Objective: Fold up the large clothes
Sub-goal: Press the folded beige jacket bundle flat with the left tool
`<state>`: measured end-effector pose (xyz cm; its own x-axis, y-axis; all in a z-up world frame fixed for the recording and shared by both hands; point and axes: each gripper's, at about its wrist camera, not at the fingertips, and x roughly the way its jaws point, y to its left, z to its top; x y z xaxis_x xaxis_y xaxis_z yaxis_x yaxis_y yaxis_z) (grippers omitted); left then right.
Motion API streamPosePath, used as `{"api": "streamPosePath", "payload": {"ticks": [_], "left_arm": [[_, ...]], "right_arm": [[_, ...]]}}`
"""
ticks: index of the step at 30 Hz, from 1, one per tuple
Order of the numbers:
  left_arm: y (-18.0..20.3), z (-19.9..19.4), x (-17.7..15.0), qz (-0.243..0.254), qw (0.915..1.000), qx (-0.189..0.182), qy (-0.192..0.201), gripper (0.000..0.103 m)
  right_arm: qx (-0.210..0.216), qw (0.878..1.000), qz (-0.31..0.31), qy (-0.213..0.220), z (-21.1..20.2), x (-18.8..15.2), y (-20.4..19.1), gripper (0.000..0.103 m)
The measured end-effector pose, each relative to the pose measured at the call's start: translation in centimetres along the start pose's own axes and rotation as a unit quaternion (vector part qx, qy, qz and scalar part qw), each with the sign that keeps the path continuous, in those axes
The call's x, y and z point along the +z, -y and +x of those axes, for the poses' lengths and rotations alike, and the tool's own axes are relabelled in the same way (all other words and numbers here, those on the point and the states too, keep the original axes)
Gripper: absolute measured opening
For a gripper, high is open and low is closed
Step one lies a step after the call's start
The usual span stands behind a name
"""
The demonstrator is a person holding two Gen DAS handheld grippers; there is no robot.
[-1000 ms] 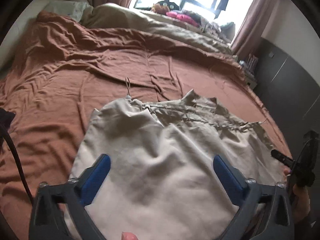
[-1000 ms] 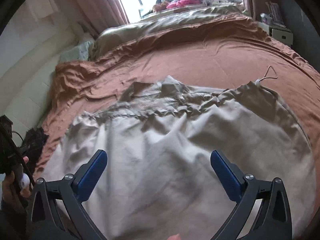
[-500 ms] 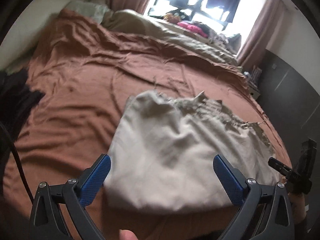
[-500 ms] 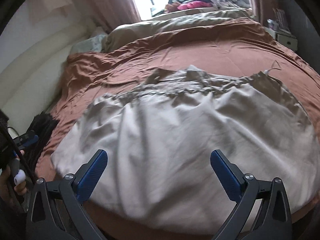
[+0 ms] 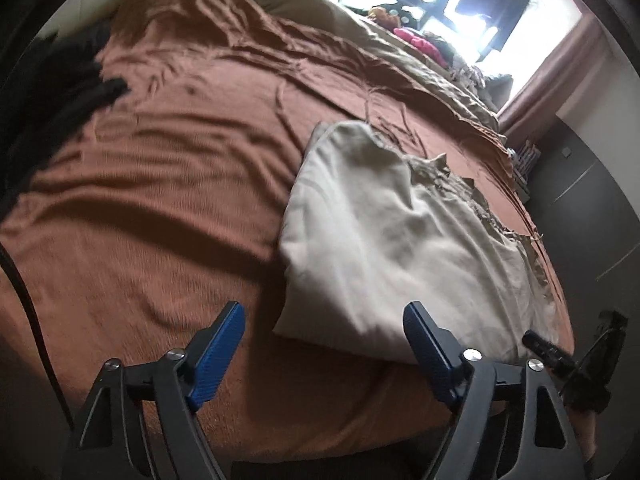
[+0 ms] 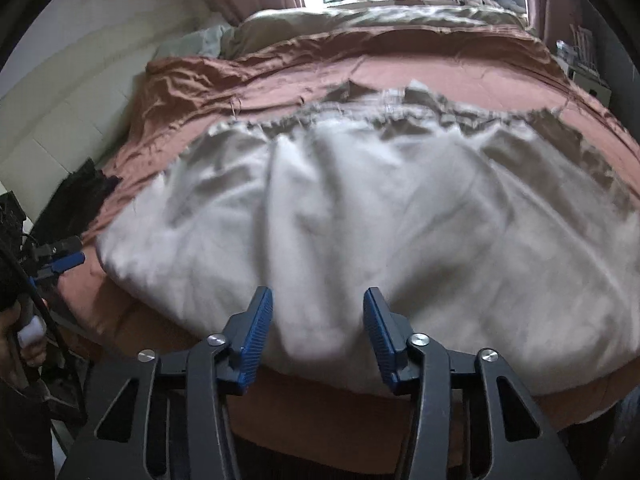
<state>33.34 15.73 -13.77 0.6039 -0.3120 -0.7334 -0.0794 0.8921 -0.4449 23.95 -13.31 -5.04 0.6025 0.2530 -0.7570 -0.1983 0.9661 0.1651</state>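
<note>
A large off-white garment [image 5: 392, 236] lies spread on a rust-brown bed cover [image 5: 160, 184], its gathered edge toward the window. In the right wrist view the garment [image 6: 360, 216] fills the middle. My left gripper [image 5: 324, 336] is open and empty, above the near left corner of the garment. My right gripper [image 6: 318, 320] is half open, jaws either side of the garment's near hem, not clamped on it. The left gripper also shows at the left edge of the right wrist view [image 6: 60, 260].
A dark pile of cloth [image 5: 60, 80] lies at the bed's left side. A beige duvet [image 5: 360, 28] and pillows lie at the far end under the window. Dark cabinets [image 5: 592, 184] stand to the right. A black cable [image 5: 24, 292] hangs at left.
Both grippers have pulled back toward the foot of the bed. The left one swung left off the garment. The right gripper's jaws have narrowed from wide open to half open around the hem.
</note>
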Motion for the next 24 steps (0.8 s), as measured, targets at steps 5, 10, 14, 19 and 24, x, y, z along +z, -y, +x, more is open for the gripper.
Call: {"api": "streamPosePath", "payload": {"ticks": [5, 10, 14, 19, 24], "left_arm": [[-1.7, 2.6, -1.5, -0.057, 0.9969, -0.032, -0.044, 0.078], [-1.8, 3.8, -1.0, -0.069, 0.9954, -0.053, -0.040, 0.078], [-1.5, 4.7, 0.0, -0.071, 0.9953, -0.050, -0.043, 0.061], [-1.7, 4.9, -0.2, -0.082, 0.9950, -0.047, -0.033, 0.056], [-2.0, 4.8, -0.2, -0.086, 0.9947, -0.047, -0.030, 0.053]], "right_arm": [[-0.004, 1.000, 0.016, -0.009, 1.3, -0.7, 0.5, 0.033], [-0.014, 1.000, 0.014, -0.017, 2.4, 0.8, 0.8, 0.031], [-0.035, 0.999, 0.000, -0.038, 4.5, 2.7, 0.5, 0.028], [-0.051, 0.997, 0.007, -0.049, 7.1, 5.9, 1.2, 0.022], [-0.064, 0.996, 0.006, -0.062, 10.0, 9.4, 1.7, 0.018]]}}
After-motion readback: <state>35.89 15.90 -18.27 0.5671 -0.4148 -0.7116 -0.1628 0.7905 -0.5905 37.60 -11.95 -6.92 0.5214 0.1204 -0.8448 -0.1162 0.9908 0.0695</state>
